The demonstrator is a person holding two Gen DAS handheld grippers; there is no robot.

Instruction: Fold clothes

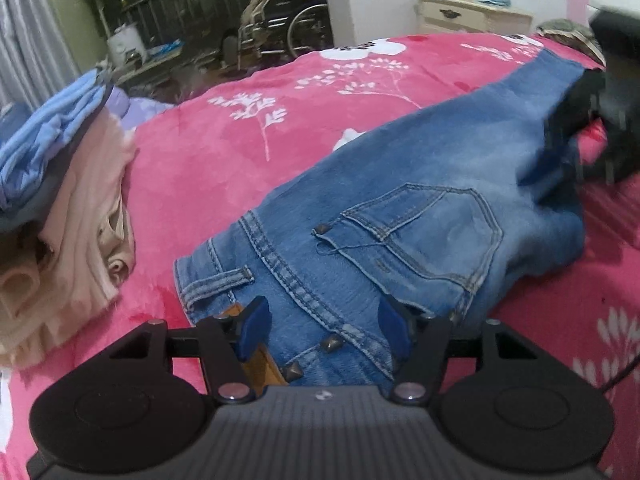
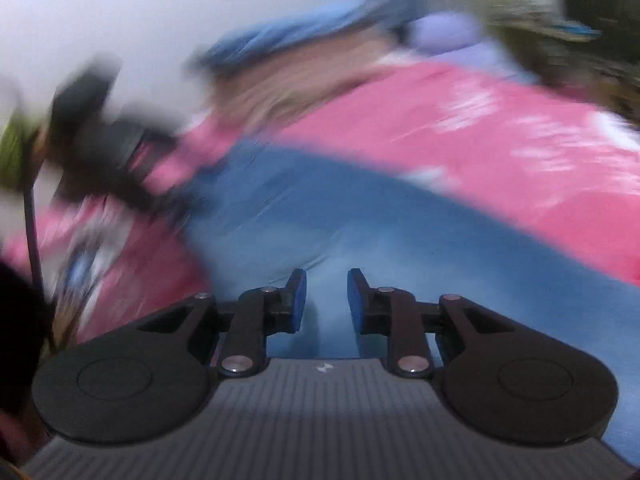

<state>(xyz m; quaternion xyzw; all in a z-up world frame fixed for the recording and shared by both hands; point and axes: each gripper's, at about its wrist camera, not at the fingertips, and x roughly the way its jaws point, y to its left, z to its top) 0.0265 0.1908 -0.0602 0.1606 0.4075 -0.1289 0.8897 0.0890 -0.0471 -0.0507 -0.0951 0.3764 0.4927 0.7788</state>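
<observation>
Blue jeans lie back pocket up on a pink flowered blanket. My left gripper is open, its blue pads standing wide on either side of the studded waistband. In the left wrist view my right gripper is a dark blur over the leg end of the jeans at the far right. The right wrist view is smeared by motion. There my right gripper hovers low over the jeans, its pads a narrow gap apart with pale denim showing between them.
A pile of folded clothes, blue on top and beige below, sits on the bed at the left. Beyond the bed stand a cream nightstand with bottles and a wheelchair. A dark cable runs at the left.
</observation>
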